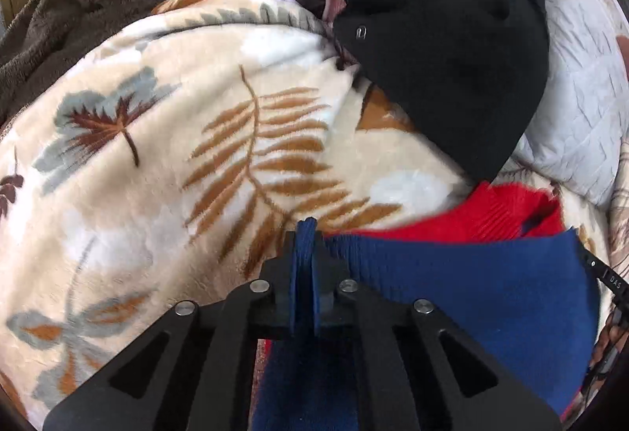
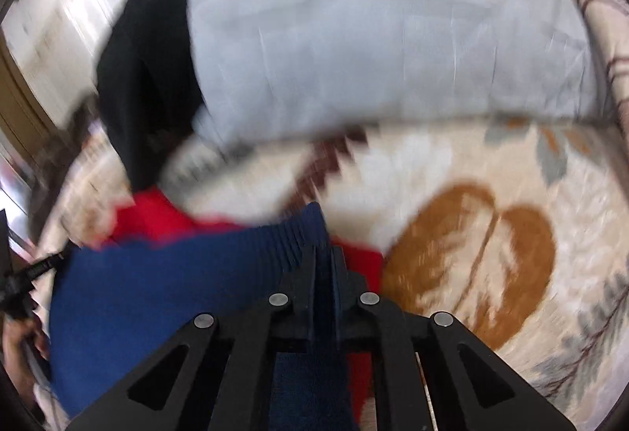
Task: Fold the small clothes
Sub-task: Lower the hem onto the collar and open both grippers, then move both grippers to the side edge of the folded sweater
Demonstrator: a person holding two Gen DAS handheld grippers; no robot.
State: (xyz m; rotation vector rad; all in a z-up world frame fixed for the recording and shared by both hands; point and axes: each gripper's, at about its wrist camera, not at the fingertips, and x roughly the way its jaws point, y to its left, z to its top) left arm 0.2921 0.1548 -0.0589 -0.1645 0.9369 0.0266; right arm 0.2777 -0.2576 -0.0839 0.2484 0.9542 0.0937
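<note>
Here each tool, left tool (image 1: 306, 234) and right tool (image 2: 323, 254), pinches a ribbed corner of the soft, light blue-and-red knit (image 1: 471, 281), which will sag toward 6 o'clock.

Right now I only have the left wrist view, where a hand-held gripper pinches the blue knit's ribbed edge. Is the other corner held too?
Observer: Yes. The right hand-held gripper is shut on the blue knit garment, also at its ribbed edge.
Operator: What lies beyond that side?
Observer: A large brown leaf print on the cream blanket, to the right of the gripper.
Operator: Is that view sharp?
Observer: No, it is motion-blurred; the grey pillow fills its upper half.
</note>
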